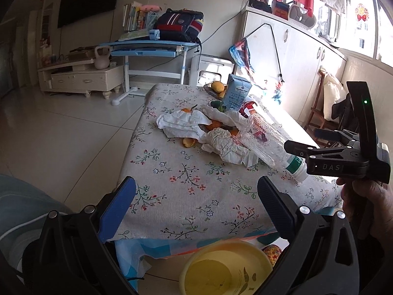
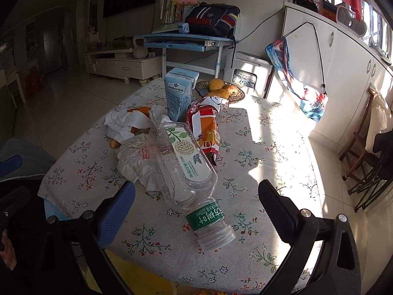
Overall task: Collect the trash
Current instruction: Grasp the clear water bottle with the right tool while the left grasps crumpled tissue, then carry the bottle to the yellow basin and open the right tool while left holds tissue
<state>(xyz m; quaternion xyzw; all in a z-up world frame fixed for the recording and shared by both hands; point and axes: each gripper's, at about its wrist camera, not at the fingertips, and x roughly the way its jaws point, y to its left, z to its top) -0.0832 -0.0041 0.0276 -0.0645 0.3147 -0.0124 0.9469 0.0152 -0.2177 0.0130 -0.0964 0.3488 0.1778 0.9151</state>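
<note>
Across a tiled living room with white cabinets along the sunny window wall, a blue desk and a dark television, I am facing one table [image 2: 260, 147] under a flowered cloth, half of it lying in bright sunlight. Below its near edge one yellow bin [image 1: 226, 268] is sitting on the floor.

On the cloth the trash is sitting in a heap toward the far left: one clear plastic bottle [image 2: 186, 169] with a green label is lying on its side, neck pointing at me; one blue carton [image 2: 179, 93] is standing upright behind it; one red and orange snack wrapper [image 2: 206, 125] is lying just beside the bottle; several crumpled white tissues [image 2: 135, 159] are touching the bottle's left side, with orange peel [image 1: 188, 142] showing among them. One basket of fruit [image 2: 221, 89] is sitting at the far edge.

I am holding my right claw [image 2: 196, 211] spread wide, low over the bottle's neck, gripping nothing. My left claw [image 1: 196, 209] is also gaping, hanging over the table's near edge, holding nothing.
</note>
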